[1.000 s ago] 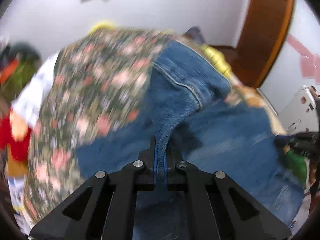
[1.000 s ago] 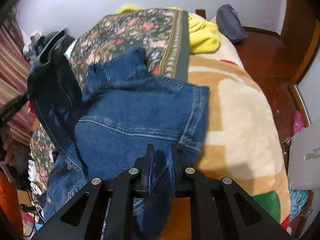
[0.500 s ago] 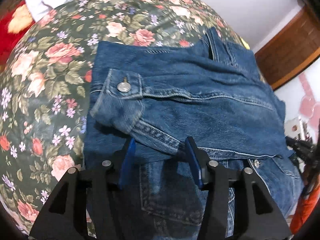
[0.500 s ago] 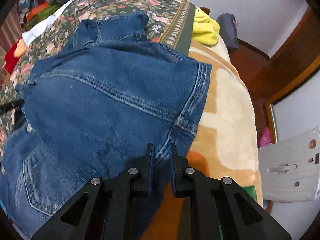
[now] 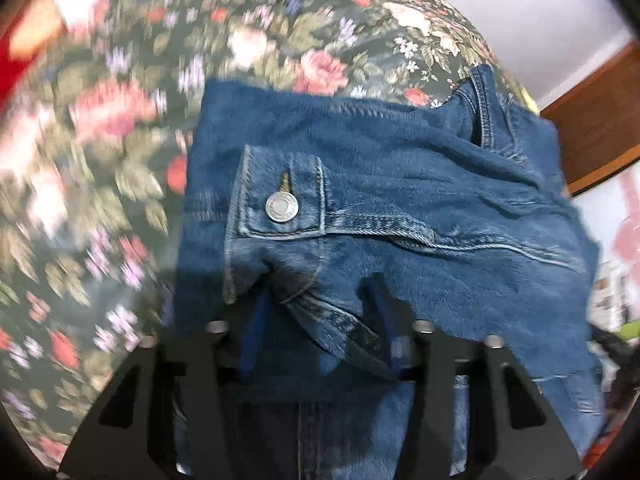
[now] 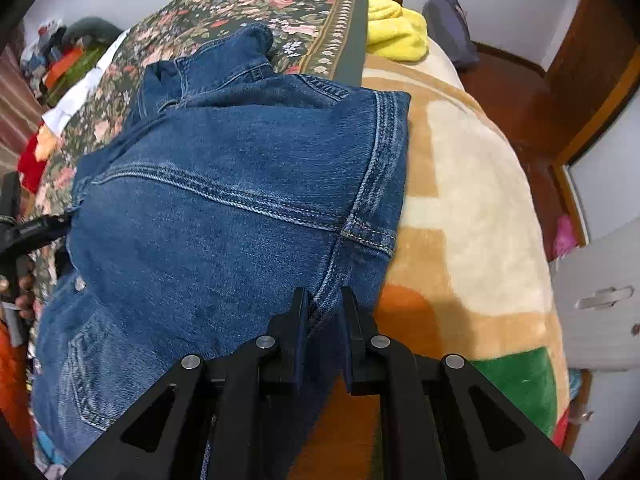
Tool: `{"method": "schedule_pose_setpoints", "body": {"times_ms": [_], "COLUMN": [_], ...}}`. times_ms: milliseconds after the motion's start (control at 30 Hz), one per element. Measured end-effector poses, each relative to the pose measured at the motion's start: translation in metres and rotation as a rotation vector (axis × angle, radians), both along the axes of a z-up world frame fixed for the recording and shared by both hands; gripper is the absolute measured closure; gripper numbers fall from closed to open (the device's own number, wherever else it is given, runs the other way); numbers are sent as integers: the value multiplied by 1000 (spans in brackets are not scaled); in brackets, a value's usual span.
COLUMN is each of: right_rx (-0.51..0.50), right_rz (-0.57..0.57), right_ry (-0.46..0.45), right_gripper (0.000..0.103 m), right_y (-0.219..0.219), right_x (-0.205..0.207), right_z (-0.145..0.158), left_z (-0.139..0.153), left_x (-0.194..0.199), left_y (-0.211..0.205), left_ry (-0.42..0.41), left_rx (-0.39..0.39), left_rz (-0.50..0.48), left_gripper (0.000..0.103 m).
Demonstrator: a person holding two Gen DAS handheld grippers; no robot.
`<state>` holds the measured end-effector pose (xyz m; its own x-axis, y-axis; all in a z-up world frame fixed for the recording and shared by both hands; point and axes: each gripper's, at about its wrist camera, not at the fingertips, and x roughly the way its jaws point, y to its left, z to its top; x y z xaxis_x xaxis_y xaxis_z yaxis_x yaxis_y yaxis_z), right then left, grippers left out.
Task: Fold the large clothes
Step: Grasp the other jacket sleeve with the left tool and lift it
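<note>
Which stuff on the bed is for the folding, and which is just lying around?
For the folding:
- denim jacket
- right gripper, shut on the jacket's hem
- left gripper, jaws closing, denim between them

Just lying about:
- floral bedspread
- yellow towel
- cream and orange blanket
- dark bag
- heap of clothes beside the bed

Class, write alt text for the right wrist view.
The right gripper pinches the hem of a blue denim jacket folded on a bed, which is covered by a floral bedspread and a cream and tan blanket.
</note>
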<state>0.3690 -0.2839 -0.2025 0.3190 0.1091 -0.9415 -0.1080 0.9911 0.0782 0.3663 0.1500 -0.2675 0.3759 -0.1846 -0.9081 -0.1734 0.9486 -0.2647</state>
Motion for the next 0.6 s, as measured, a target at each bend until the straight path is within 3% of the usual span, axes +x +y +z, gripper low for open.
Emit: {"method": "schedule_pose_setpoints", "body": {"times_ms": [133,267,367,467,600], "right_rx": [93,185,211,187,136], "right_rz": [-50,-94,-107,-91,-53], "right_ry": [34,67,82,64,-32], "right_gripper": [93,93,93,93,93], "right_y": [-13,-26,-28,-25,-15], "right_x": [3,5,6,7,12], "right_z": [-2,-5,-5,6,33], "left_z": [30,79,128,161,172], "left_x": [7,6,6,9,-1], "left_y": [-28,-47,-49,-45,-42], "left_ry": [-79,-217,-348,-424,-474], "left_rx": [199,322,318,319,343], "left_rz": [-35,-68,-77,-66,-65], "left_gripper": [85,86,86,86,86]}}
